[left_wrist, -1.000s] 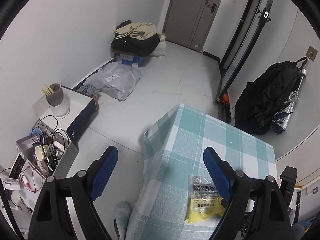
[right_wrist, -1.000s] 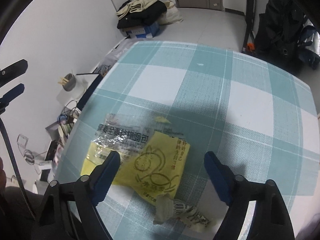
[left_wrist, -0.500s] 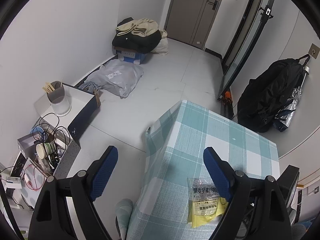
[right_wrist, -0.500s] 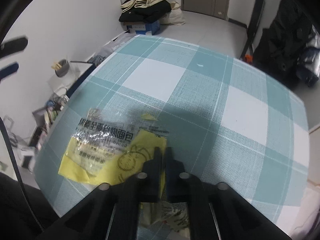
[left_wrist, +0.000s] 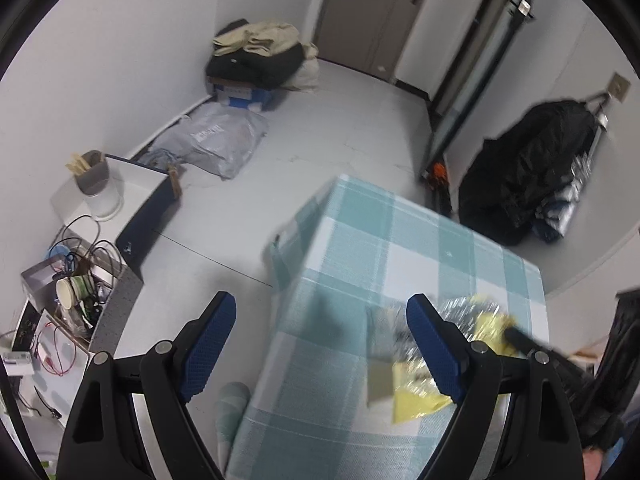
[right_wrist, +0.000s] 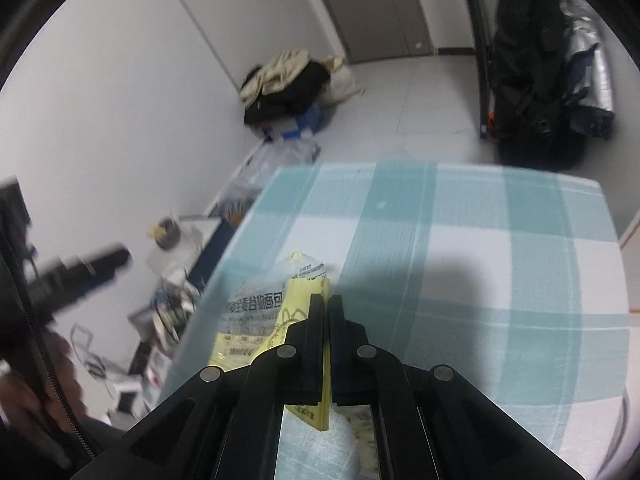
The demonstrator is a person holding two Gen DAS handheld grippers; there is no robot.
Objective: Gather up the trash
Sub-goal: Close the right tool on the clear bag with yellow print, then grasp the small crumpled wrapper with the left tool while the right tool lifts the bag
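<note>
Yellow wrapper sits pinched between the closed right tongs; left tongs gape wide, empty.

On the clear-and-yellow plastic food wrapper I hold, blue Chinese characters read roughly "全麦全谷物面包"; smaller print blurs.

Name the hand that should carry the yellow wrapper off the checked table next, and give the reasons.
Right. The right gripper has its jaws shut on the yellow wrapper, already raised off the checked table. The left gripper hangs open beside the table's edge, holding nothing.
</note>
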